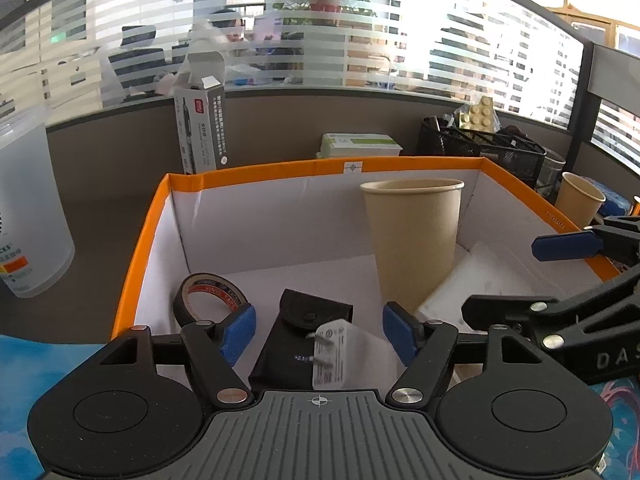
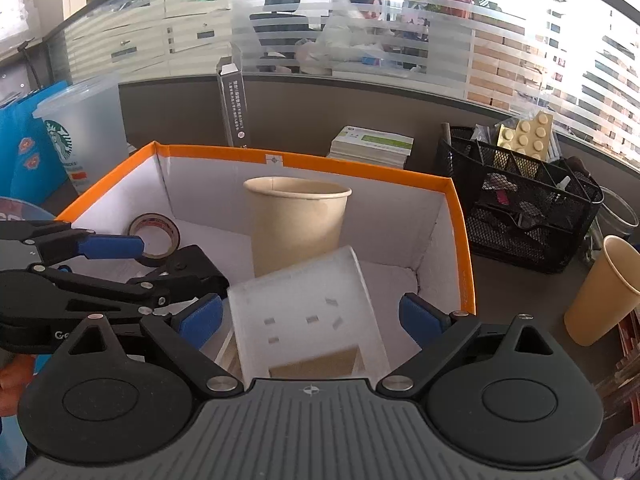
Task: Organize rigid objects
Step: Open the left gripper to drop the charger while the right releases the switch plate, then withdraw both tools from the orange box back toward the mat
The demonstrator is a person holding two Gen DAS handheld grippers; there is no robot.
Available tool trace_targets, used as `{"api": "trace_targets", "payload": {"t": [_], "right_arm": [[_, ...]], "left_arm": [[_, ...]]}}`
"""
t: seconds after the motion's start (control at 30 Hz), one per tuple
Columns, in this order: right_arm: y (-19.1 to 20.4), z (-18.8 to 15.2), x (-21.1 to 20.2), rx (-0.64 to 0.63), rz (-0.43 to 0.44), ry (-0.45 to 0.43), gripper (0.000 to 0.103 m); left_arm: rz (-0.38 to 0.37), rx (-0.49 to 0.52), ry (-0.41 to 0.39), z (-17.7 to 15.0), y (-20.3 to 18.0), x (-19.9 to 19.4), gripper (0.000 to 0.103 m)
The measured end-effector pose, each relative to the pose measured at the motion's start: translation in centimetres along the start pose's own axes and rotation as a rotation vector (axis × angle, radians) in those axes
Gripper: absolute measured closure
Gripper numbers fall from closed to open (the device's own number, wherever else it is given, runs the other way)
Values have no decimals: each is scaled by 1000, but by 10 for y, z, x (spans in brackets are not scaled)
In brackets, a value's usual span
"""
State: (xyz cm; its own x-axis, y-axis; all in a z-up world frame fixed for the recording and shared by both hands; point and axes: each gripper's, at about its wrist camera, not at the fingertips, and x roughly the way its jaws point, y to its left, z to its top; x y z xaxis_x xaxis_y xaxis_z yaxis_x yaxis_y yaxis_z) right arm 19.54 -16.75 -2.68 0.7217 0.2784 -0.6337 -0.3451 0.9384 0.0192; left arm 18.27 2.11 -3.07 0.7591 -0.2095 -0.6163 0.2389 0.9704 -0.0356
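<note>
Left wrist view: left gripper (image 1: pixel 319 332) fingers apart, hiding part of black pouch (image 1: pixel 296 344); right gripper (image 2: pixel 310 318) fingers apart.

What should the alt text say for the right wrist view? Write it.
The open right gripper hangs over a white box lying tilted in an orange-rimmed carton. Behind it stands a paper cup, with a tape roll at the left, where the left gripper reaches in.
</note>
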Motion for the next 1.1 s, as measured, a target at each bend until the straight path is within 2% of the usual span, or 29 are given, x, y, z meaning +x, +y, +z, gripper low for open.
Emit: {"api": "trace_targets", "payload": {"t": [0.17, 0.33, 0.4, 0.5, 0.57, 0.73, 0.83, 0.97, 1.1], "right_arm": [[3, -6, -10, -2, 9, -6, 8], [4, -12, -38, -9, -21, -67, 8], [4, -17, -55, -9, -33, -107, 7], [4, -36, -86, -1, -50, -167, 3], [4, -55, -99, 2, -63, -183, 3], [6, -105, -103, 39, -128, -154, 3], [6, -125, -93, 105, -106, -116, 3], [17, -134, -75, 125, -137, -94, 3], [28, -138, -57, 124, -91, -42, 3]], "left_arm": [[-22, -18, 13, -1, -1, -6, 21], [-36, -1, -26, -5, -8, -33, 17], [21, 25, -76, -10, -12, -53, 0], [65, 77, -197, -25, -13, -86, 0], [58, 74, -220, -38, -9, -102, 0], [57, 11, -181, -64, 1, -114, 0], [55, -15, -153, -79, 4, -115, 0], [35, -24, -121, -93, 0, -115, 0], [29, 1, -122, -101, -6, -121, 0]]}}
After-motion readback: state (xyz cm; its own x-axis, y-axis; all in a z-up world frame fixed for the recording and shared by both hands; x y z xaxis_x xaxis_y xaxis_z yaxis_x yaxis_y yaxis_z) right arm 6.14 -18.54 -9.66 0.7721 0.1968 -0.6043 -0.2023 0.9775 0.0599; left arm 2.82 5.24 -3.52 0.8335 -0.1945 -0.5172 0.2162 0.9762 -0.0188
